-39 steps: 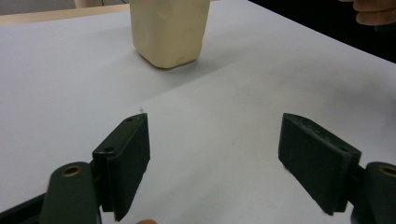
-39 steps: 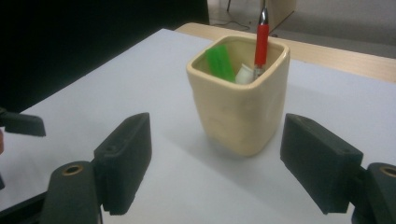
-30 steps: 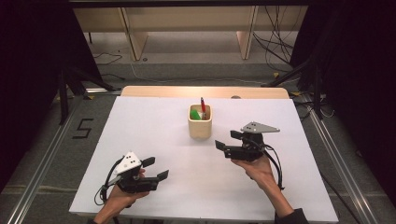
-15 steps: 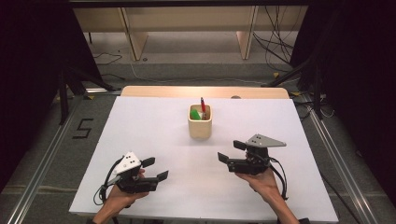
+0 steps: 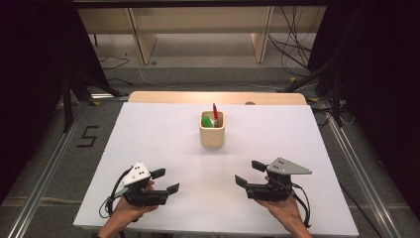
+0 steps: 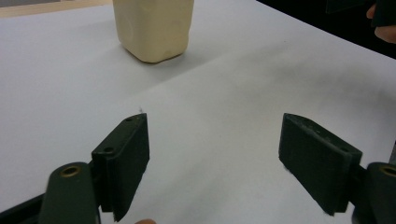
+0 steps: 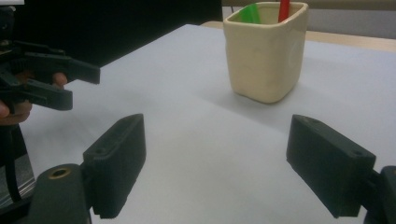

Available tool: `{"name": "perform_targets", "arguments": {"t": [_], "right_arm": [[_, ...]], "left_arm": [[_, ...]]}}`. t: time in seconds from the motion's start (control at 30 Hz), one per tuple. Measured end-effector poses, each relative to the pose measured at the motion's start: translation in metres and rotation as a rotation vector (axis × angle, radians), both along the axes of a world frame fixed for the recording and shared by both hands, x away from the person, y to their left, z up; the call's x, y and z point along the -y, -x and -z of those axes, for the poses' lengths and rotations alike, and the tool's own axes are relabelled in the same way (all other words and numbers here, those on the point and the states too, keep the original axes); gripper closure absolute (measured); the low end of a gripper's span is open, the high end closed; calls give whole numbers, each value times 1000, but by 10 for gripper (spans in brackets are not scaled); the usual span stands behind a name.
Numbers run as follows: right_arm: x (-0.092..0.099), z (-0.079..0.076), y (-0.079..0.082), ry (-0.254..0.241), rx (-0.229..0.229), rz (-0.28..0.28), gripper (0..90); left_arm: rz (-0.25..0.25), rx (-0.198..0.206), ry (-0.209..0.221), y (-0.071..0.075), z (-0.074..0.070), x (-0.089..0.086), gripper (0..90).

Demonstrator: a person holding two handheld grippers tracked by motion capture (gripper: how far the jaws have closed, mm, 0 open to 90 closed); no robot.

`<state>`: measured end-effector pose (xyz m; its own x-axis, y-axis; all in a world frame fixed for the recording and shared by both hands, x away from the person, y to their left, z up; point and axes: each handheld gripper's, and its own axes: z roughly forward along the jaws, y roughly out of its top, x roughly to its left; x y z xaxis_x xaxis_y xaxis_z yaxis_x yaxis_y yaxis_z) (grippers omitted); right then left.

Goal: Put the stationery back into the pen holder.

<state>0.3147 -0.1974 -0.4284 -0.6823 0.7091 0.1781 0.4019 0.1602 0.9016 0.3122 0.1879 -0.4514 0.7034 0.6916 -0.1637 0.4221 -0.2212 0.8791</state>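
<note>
On the white table (image 5: 163, 144), a cream cup (image 5: 212, 134) w/ a red pen (image 5: 215, 111) is placed centre-back. Near the front edge, left gripper (image 5: 165, 180) & right gripper (image 5: 250, 173) are held wide open, nothing between jaws.

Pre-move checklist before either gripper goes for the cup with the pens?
1. Right gripper jaws apart, nothing between them: ok.
2. Left gripper jaws apart, nothing between them: ok.
3. Cup upright on the white table: ok.
4. Red pen stands in the cup, green item beside it: ok.
5. Bare table between both grippers and the cup: ok.
6. How firmly the pen sits: cannot tell.
</note>
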Motion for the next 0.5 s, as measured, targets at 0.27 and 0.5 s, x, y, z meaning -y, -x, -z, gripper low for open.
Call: {"name": "perform_targets", "arguments": {"t": [0.27,0.5], "right_arm": [[10,8,13,25,14,14,187],[22,16,22,39,9,29,184]], "left_arm": [[11,-4,0,1,-1,1,238],[15,-2,3,4,-1,0,236]]}}
